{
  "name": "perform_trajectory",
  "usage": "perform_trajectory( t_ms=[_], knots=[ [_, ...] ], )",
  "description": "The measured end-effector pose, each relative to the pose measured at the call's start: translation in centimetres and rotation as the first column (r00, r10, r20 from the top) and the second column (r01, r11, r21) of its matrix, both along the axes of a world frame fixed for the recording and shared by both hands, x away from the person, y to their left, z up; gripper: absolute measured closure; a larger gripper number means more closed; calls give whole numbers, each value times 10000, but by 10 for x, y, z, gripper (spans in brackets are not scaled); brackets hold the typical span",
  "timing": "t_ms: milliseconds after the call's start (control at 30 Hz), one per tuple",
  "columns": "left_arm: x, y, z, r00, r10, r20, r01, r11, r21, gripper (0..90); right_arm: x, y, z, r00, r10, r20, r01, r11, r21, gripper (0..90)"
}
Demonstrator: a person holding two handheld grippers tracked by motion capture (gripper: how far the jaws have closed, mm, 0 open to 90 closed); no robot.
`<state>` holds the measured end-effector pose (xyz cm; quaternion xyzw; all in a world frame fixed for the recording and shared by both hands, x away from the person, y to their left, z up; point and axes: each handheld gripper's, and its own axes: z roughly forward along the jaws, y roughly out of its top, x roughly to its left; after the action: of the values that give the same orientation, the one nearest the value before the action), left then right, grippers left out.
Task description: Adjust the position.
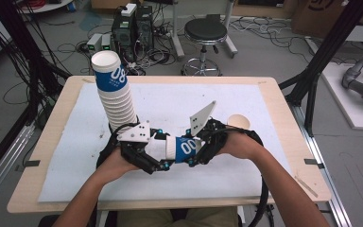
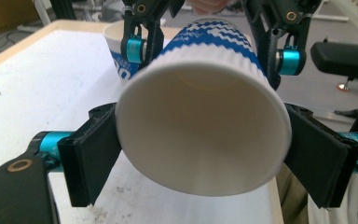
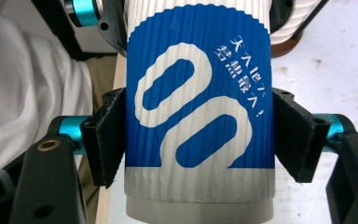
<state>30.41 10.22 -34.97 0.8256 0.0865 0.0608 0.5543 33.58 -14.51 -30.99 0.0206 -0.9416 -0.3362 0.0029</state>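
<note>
- The cup (image 1: 179, 147) lies on its side in the air above the tabletop (image 1: 264, 161), near the foot of the tall cup stack (image 1: 116, 94); both my tools are on it.
- My left tool (image 2: 200, 156) has its jaws pressed on the white rim end, one each side of the open mouth. My right tool (image 3: 200, 140) is clamped on the blue printed band nearer the base.
- It looks like two nested cups: in the right gripper view a second plain wall shows below the blue band. I can't confirm that.
- Handling, my guess: ribbed paper, very light, thin wall. It will oval or crease under a hard squeeze. The ribs give the pads decent friction, so light force should do.
- Best hold: the rolled rim is the stiffest part and the base ring is next. Mid-wall is the soft zone, so go easy there.
- If they are nested, pull straight along the axis. Twisting risks tearing the rim.
- A lone cup (image 1: 239, 122) stands upright just beyond my right hand (image 1: 238, 144), on the far side from the stack.
</note>
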Motion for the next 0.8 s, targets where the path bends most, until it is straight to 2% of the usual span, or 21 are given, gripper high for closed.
perform_trajectory(
  t_ms=[133, 267, 300, 333, 433, 500, 633, 667, 800],
  knots=[
    [2, 6, 0, 9999, 119, -65, -125, 9956, -926, 161, 0, -9, 1, 9997, -227, -70, 232, 9970, 744, 273],
    [5, 13, -2, 9993, 319, -211, -351, 9841, -1743, 155, 2, -21, -2, 9982, -570, -180, 590, 9870, 1495, 273],
    [5, 13, -2, 9993, 319, -211, -351, 9841, -1743, 145, 2, -24, -3, 9974, -679, -230, 708, 9835, 1662, 273],
    [6, 16, -3, 9987, 484, -178, -510, 9788, -1985, 140, 3, -27, -4, 9970, -720, -288, 761, 9798, 1849, 273],
    [8, 19, -4, 9980, 616, -174, -639, 9726, -2235, 140, 3, -35, -7, 9951, -924, -345, 979, 9681, 2307, 273],
    [8, 19, -5, 9979, 615, -216, -648, 9697, -2355, 140, 3, -40, -8, 9936, -1071, -362, 1129, 9556, 2720, 273],
    [9, 19, -8, 9981, 547, -299, -603, 9677, -2449, 140, 1, -49, -11, 9905, -1245, -579, 1371, 9215, 3633, 273],
    [9, 18, -9, 9979, 573, -295, -628, 9670, -2470, 140, 1, -50, -12, 9902, -1277, -572, 1398, 9160, 3760, 273],
    [8, 17, -9, 9984, 461, -341, -538, 9585, -2799, 140, -1, -52, -17, 9880, -1292, -843, 1535, 8789, 4516, 273]
  ],
)
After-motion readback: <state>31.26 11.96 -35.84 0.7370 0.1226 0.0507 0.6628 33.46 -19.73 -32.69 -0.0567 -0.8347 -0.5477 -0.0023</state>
